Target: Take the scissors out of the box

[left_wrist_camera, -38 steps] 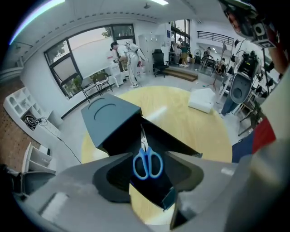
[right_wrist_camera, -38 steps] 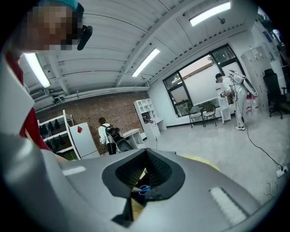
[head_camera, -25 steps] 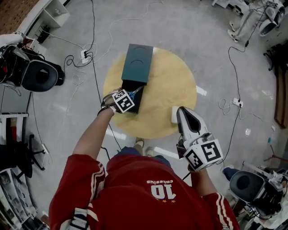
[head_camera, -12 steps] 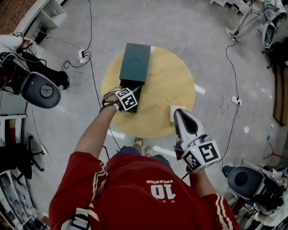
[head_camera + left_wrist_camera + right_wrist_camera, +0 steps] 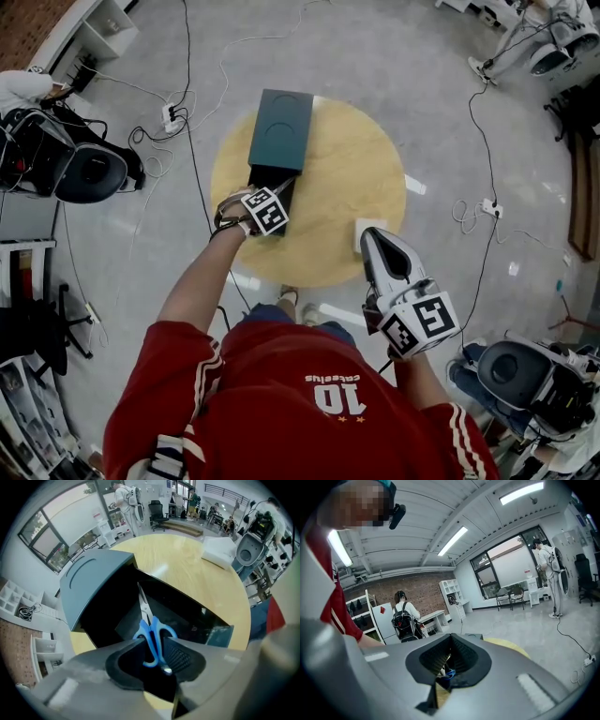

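Note:
A long box lies on the round wooden table (image 5: 347, 159), its teal lid (image 5: 281, 127) slid back off the black tray (image 5: 267, 180). Blue-handled scissors (image 5: 151, 634) lie in that tray, blades pointing away. My left gripper (image 5: 153, 660) points straight down into the tray (image 5: 112, 616). Its jaws are closing, with the blue handles between the pads and a thin gap still showing on one side. In the head view its marker cube covers the left gripper (image 5: 266, 208). My right gripper (image 5: 370, 239) hovers at the table's near right edge, jaw tips together, holding nothing.
A white block (image 5: 218, 552) lies on the table's right side, just by the right gripper. Cables and power strips (image 5: 174, 117) trail over the grey floor. Office chairs (image 5: 89, 173) stand to the left and lower right. People stand farther off in the room.
The left gripper's marker cube has shifted slightly right over the tray. The right gripper has stayed where it was.

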### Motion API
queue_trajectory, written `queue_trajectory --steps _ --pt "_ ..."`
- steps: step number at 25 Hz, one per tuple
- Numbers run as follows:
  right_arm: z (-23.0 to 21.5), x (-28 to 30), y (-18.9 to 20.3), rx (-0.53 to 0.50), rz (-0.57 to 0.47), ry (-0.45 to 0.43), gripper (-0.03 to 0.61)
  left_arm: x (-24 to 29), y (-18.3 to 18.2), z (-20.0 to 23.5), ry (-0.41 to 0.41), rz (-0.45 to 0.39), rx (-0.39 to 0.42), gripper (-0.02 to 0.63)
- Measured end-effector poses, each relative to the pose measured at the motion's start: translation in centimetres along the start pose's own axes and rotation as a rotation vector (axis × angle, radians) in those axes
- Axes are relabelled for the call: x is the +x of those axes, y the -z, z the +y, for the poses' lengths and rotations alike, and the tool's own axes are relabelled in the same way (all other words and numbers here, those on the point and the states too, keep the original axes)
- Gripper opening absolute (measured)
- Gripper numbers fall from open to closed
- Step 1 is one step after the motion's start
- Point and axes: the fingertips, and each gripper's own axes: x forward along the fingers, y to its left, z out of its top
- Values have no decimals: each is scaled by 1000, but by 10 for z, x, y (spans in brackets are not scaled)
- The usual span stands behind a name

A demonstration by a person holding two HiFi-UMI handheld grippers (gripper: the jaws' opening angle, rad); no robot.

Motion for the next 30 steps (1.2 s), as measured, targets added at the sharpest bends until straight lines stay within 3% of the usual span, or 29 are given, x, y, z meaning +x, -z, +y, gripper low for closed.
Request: queue_trajectory --steps 2,6,11,19,24,30 --pt "-2 0 0 7 0 -2 0 1 -4 -4 22 1 -15 100" --pt "-5 -1 0 4 2 -17 1 4 -15 -5 79 -4 -84 100" --pt "1 -1 -1 1 0 -16 1 0 -9 -2 92 -14 -144 97" --pt "9 -6 -2 -10 -6 -25 0 -32 -11 7 121 -168 -302 94" --pt "19 -14 -2 -22 -11 -48 0 -56 -7 -5 203 -242 -456 92" --pt "32 -29 0 -40 -22 -59 0 -75 1 -14 227 -347 -581 92"
